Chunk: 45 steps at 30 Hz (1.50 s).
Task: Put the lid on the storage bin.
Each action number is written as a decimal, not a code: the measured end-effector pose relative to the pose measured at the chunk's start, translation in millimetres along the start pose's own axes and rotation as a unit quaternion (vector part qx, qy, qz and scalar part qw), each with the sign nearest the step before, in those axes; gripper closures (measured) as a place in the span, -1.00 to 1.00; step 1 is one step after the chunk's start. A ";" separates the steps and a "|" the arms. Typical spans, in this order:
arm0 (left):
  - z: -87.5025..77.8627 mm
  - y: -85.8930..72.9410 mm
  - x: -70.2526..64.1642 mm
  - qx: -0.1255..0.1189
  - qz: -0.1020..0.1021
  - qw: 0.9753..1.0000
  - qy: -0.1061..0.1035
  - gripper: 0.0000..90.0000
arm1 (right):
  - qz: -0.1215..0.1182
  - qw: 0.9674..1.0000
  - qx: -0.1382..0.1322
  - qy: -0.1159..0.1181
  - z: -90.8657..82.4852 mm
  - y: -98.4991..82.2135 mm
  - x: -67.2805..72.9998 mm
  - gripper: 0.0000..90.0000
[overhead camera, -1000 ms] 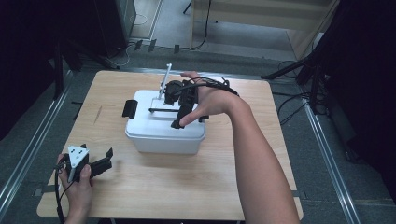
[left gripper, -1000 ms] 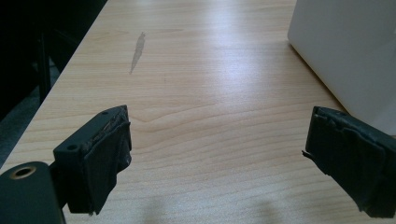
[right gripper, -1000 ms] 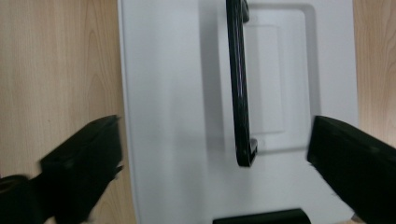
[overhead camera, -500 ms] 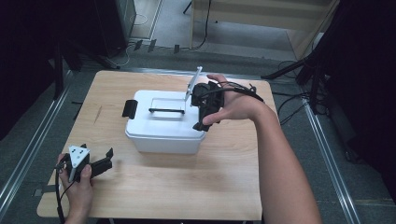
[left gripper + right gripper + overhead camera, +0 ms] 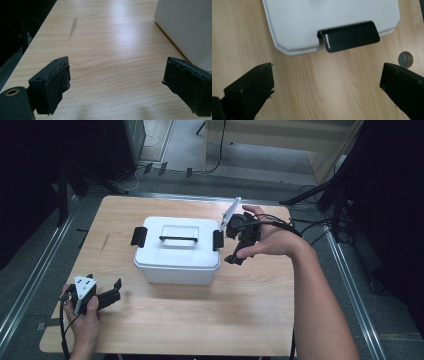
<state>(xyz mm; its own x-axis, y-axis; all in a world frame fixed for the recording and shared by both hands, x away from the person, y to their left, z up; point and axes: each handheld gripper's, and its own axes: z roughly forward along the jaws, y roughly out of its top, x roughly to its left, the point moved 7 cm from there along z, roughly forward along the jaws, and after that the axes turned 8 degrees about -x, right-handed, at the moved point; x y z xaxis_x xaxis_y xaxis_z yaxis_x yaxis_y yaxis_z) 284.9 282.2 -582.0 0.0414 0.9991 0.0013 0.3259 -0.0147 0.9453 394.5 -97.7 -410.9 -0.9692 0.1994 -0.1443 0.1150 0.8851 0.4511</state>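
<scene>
White box on a wooden surface [image 5: 260,320], a hand-held gripper to either side of it.

The surface carries a white lidded box [image 5: 177,250] near its middle, with a black handle [image 5: 178,239] on the lid and a black latch [image 5: 217,240] at each end; no writing can be read on anything. The right forearm [image 5: 320,310] reaches in from the near right edge, its hand raised beside the box's right end. There the right hand-held gripper [image 5: 239,242] points down over the latch, jaws wide apart and empty. The left hand-held gripper [image 5: 112,292] lies low at the near left corner, near the box, aimed along the wood past the box's side, jaws wide apart, holding nothing. A small grey disc [image 5: 405,59] sits in the wood just beside the box.
</scene>
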 end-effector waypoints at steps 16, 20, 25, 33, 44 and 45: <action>0.2 -0.1 -0.7 0.000 0.004 1.000 0.001 -0.84 | 0.014 1.000 0.000 -0.008 -6.9 -35.6 0.3 -1.00; 0.1 -0.1 -0.7 0.001 0.004 1.000 0.001 -0.84 | 0.023 1.000 -0.001 -0.010 -6.5 -45.7 2.3 -1.00; 0.1 -0.2 -0.9 0.001 0.004 1.000 0.002 -0.84 | 0.029 0.999 0.004 -0.014 -6.0 -60.1 1.6 -1.00; 0.1 -0.1 -1.1 0.000 0.005 1.000 0.002 -0.84 | 0.046 0.999 0.009 -0.021 -5.8 -84.0 2.3 -1.00; 0.1 -0.1 -1.2 0.000 0.007 1.000 0.002 -0.84 | 0.066 0.997 -0.001 -0.035 -5.9 -113.9 2.2 -1.00; 0.0 -0.1 -1.4 0.000 0.007 1.000 0.001 -0.84 | 0.066 0.997 -0.001 -0.037 -5.9 -115.8 3.0 -1.00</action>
<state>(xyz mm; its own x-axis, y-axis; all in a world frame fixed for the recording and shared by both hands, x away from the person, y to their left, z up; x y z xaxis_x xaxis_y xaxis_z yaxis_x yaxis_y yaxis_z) 284.8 280.8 -582.1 0.0441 0.9989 0.0158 0.3246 -0.0292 0.9454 377.0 -202.1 -458.4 -0.9267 0.3454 -0.1479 0.2409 0.8482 0.4718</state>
